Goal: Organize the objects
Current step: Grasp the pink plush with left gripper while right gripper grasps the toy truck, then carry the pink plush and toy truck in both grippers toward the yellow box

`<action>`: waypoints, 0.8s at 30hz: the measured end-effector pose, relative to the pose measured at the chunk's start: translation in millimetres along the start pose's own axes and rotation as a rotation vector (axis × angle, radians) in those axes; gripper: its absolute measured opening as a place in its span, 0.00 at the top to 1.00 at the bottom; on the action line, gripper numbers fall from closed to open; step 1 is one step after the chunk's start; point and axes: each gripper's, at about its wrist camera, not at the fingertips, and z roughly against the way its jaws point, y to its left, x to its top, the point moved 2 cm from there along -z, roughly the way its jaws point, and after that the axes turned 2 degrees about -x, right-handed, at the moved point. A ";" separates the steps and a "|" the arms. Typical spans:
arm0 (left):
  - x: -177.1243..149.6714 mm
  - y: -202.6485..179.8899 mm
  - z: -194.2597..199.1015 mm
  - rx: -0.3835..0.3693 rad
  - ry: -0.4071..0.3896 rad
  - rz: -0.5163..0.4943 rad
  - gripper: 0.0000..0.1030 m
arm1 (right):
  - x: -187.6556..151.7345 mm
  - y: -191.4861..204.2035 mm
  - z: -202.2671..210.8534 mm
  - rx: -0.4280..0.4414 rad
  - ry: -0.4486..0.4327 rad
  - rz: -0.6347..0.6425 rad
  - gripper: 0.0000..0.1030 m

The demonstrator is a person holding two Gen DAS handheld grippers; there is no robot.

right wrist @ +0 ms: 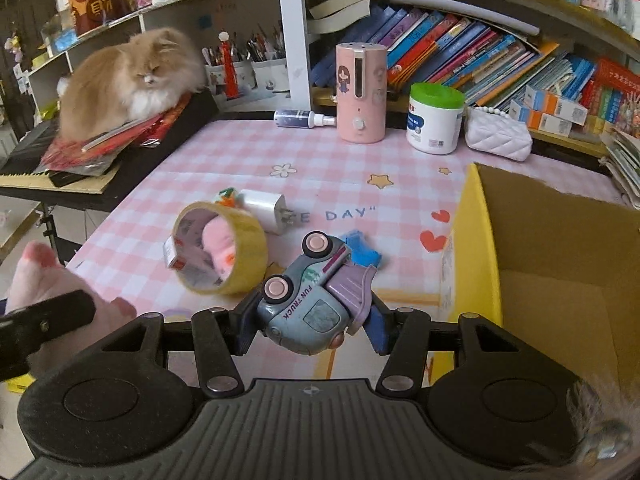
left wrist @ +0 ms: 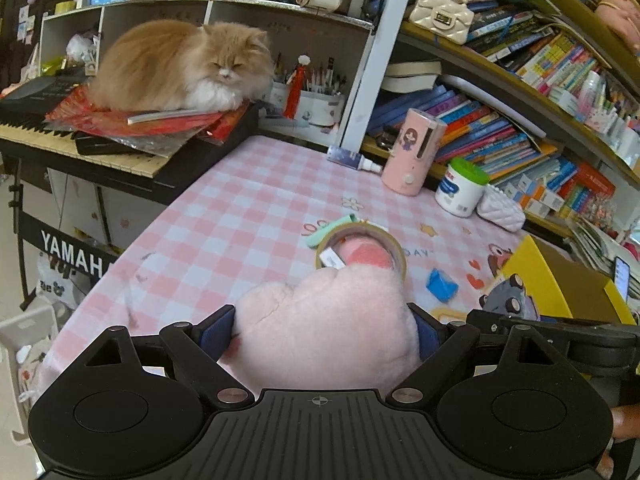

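Note:
My left gripper (left wrist: 326, 330) is shut on a pink plush toy (left wrist: 328, 320), held above the pink checked table (left wrist: 224, 216); the plush also shows at the left of the right wrist view (right wrist: 60, 284). My right gripper (right wrist: 310, 324) is shut on a grey-blue toy truck (right wrist: 308, 300) marked "FUN TRUCK", lying on its side. A yellowish tape roll (right wrist: 220, 252) stands on edge just left of the truck; it also shows in the left wrist view (left wrist: 360, 248). A white charger plug (right wrist: 266, 208) and a blue clip (right wrist: 362, 252) lie behind.
An open yellow cardboard box (right wrist: 560, 264) stands at the right. A pink humidifier (right wrist: 360, 92), a green-lidded white jar (right wrist: 434, 118), a small spray bottle (right wrist: 304, 118) and a white quilted purse (right wrist: 498, 136) line the back before the bookshelf. A cat (left wrist: 180, 68) lies on a keyboard at the left.

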 end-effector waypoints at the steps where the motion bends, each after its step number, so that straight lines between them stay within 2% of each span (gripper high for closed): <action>1: -2.2 -0.5 3.2 -0.006 0.002 -0.005 0.14 | -4.2 1.2 4.3 -0.001 0.002 -0.002 0.51; 24: -59.4 -15.6 72.1 -0.134 0.076 -0.150 0.14 | -100.6 21.1 88.8 -0.078 0.049 -0.104 0.51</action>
